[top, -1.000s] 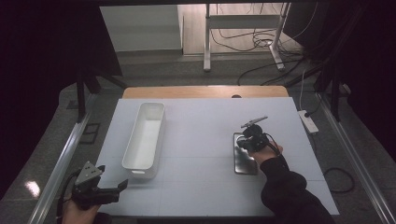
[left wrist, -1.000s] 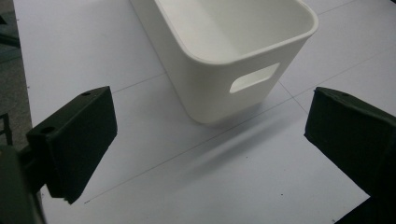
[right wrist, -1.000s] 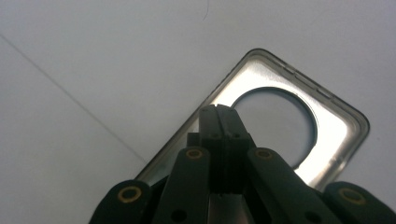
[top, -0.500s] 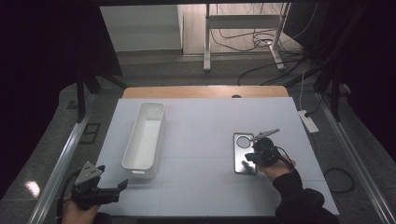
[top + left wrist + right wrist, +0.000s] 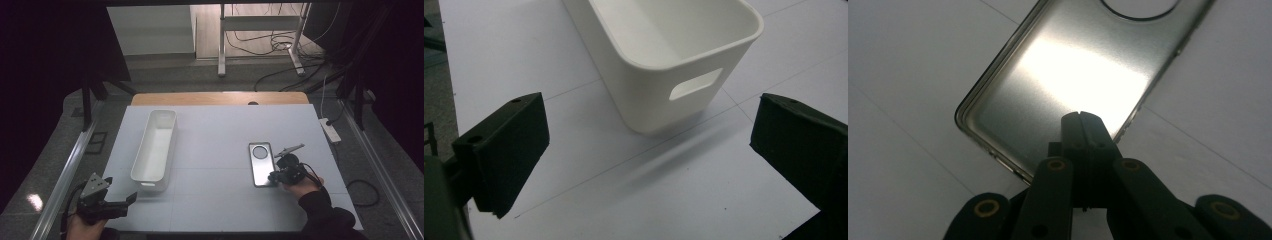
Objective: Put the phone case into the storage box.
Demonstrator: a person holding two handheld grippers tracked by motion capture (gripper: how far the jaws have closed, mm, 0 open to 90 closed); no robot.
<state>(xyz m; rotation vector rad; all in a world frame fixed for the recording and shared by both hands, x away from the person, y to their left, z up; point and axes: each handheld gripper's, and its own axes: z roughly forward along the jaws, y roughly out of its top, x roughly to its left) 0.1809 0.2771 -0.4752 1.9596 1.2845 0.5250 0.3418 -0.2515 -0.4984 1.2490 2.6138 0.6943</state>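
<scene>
Since the earlier frame the right gripper (image 5: 274, 176), jaws together and empty, has slid rightward off the flat silver metal phone-shaped case (image 5: 261, 163), lying right of centre; white plastic bin (image 5: 154, 150) awaits it; left gripper (image 5: 131, 199) gapes idle.

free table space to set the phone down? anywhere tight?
Widest bare patch: between the bin and the phone, running from the wooden edge to the near edge. Also bare: the far right corner beyond the phone, and the near strip in front of the bin by the left gripper. Tight only at the phone's near end, where the shut right gripper sits.
</scene>
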